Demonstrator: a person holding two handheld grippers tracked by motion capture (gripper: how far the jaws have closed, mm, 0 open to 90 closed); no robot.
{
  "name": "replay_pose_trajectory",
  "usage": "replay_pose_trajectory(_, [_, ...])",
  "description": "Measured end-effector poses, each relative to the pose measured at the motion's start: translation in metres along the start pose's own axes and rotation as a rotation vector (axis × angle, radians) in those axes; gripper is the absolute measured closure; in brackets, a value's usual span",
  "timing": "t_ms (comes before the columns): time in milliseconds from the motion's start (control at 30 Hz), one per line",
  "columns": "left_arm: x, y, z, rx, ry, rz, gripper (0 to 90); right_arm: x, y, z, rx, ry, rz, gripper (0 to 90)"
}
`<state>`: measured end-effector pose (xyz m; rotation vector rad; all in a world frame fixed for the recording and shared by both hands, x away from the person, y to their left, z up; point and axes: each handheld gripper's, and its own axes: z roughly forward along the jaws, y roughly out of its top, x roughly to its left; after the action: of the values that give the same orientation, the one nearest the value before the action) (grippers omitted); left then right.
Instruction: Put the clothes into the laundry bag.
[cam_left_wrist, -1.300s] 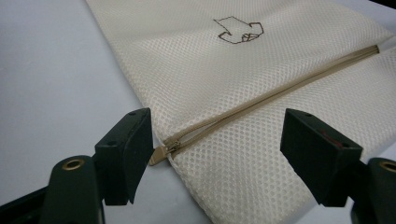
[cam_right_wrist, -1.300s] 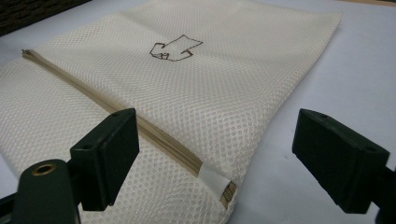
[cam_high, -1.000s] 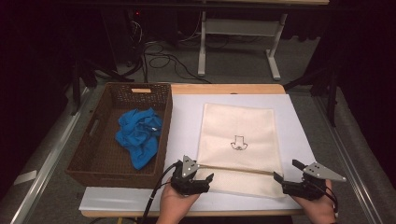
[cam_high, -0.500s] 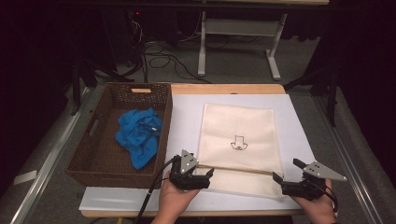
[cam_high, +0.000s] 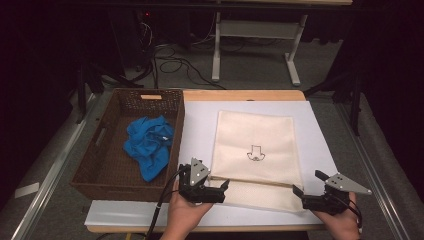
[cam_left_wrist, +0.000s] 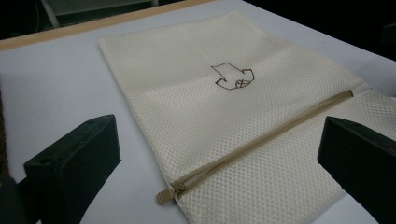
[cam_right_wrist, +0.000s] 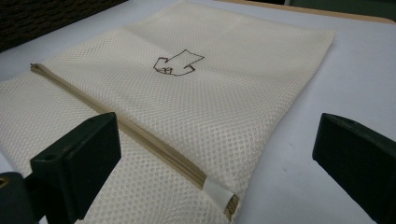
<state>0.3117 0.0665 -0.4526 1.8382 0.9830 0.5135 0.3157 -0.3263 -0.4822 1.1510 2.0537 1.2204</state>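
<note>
Lifted a little since a second ago, my left hand-held gripper (cam_high: 224, 186) has just been spreading its jaws, nothing between them; my right hand-held gripper (cam_high: 297, 191) stands spread too. Between them the cream mesh laundry bag (cam_high: 255, 145) lies flat on the bench (cam_high: 200, 125). I judge it light, limp and snag-prone. I'd pinch the small zipper pull (cam_left_wrist: 164, 196) at its left corner.

The left gripper (cam_high: 220, 187) sits a little higher over the mesh bag's (cam_high: 255, 147) near-left corner than a second ago. Its jaws have just been opening, with nothing between them.
</note>
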Motion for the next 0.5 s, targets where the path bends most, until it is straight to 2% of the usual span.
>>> replay_pose_trajectory(167, [0.001,0.005,-0.007,-0.009,0.006,0.009,0.3,-0.001,0.000,0.001,0.004,-0.001,0.003,1.7])
replay_pose_trajectory(400, [0.010,0.010,-0.021,-0.025,0.009,-0.016,0.3,-0.001,0.001,0.003,0.004,0.003,-0.007,1.7])
replay_pose_trajectory(500, [0.011,0.014,-0.031,-0.046,0.022,-0.012,0.3,-0.001,0.001,0.002,0.000,0.005,-0.007,1.7])
